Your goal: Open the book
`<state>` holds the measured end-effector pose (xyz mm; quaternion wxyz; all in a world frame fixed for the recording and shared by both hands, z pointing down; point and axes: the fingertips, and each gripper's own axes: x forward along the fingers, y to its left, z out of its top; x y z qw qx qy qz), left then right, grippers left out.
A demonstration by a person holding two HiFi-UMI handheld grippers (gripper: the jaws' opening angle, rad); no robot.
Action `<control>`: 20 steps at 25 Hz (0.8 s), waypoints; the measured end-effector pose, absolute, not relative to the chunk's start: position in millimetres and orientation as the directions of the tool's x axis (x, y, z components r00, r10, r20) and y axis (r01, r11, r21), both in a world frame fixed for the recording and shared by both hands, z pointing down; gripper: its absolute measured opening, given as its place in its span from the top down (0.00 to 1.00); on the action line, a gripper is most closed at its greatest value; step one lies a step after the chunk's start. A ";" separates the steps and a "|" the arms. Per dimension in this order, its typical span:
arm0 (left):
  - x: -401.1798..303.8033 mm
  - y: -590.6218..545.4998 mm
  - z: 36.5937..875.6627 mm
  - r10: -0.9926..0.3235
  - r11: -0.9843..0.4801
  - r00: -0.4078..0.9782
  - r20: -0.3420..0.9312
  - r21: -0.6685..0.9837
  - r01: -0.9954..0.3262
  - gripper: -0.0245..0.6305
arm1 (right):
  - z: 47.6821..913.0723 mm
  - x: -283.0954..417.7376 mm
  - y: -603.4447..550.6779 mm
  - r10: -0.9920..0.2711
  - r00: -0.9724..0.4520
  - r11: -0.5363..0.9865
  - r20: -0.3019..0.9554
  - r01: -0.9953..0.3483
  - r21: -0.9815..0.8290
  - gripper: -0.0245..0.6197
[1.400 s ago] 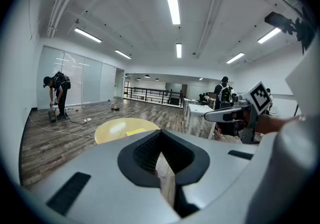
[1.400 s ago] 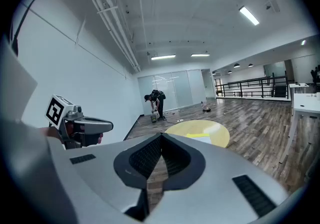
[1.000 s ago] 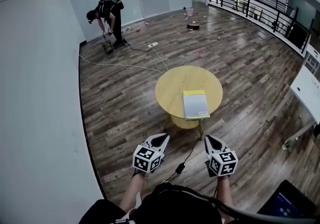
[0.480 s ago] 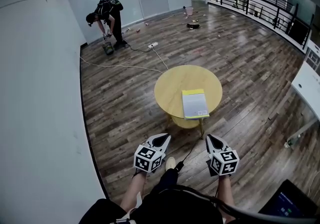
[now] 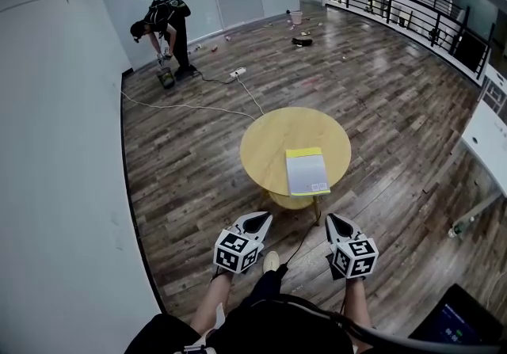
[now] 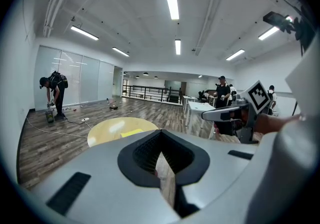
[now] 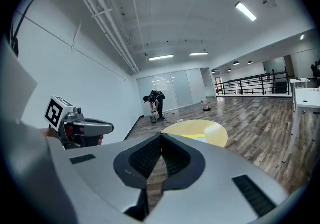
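Observation:
A closed book (image 5: 307,172) with a pale cover and a yellow strip along its far edge lies on the near right part of a round yellow table (image 5: 273,138). My left gripper (image 5: 258,222) and right gripper (image 5: 332,223) hang side by side over the floor, short of the table and touching nothing. Both are shut and empty, their tips meeting in a point. In the left gripper view, the left gripper (image 6: 161,132) faces the table (image 6: 107,130) and the book (image 6: 131,132). In the right gripper view, the right gripper (image 7: 161,135) sees the book (image 7: 196,136) ahead.
A person (image 5: 162,24) bends over at the far wall. A cable (image 5: 182,105) and a power strip (image 5: 238,72) lie on the wood floor beyond the table. A white desk (image 5: 487,138) stands at the right, a railing (image 5: 412,4) behind, a laptop (image 5: 459,321) at bottom right.
Both grippers have come a little nearer to the table, still shut and side by side. A foot now shows on the floor between them.

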<state>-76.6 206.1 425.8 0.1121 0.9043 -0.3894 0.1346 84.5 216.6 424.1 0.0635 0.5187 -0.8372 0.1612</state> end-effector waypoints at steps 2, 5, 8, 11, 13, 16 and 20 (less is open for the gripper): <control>-77.3 193.5 427.8 -0.671 -0.674 0.664 0.329 0.101 -0.731 0.96 | 426.1 82.9 205.4 -0.848 -0.451 0.408 0.277 -0.890 -0.201 0.95; -79.3 170.0 429.3 -0.664 -0.680 0.670 0.332 0.104 -0.726 0.96 | 426.0 81.0 183.6 -0.852 -0.442 0.399 0.280 -0.895 -0.198 0.95; -80.9 148.1 427.7 -0.659 -0.683 0.675 0.331 0.111 -0.722 0.96 | 423.4 79.5 163.6 -0.855 -0.435 0.392 0.284 -0.899 -0.197 0.95; -85.0 123.2 422.9 -0.656 -0.688 0.682 0.323 0.114 -0.716 0.96 | 418.3 75.4 140.4 -0.858 -0.427 0.385 0.285 -0.903 -0.191 0.95; -89.2 107.1 422.5 -0.651 -0.692 0.686 0.324 0.119 -0.712 0.96 | 416.7 71.1 124.3 -0.860 -0.421 0.380 0.289 -0.905 -0.189 0.95; -97.2 83.5 424.7 -0.643 -0.695 0.692 0.329 0.129 -0.707 0.96 | 415.8 62.5 100.1 -0.860 -0.415 0.375 0.297 -0.908 -0.186 0.95; -105.6 50.3 425.9 -0.636 -0.700 0.699 0.327 0.136 -0.701 0.96 | 415.7 50.8 68.2 -0.860 -0.410 0.370 0.305 -0.911 -0.181 0.95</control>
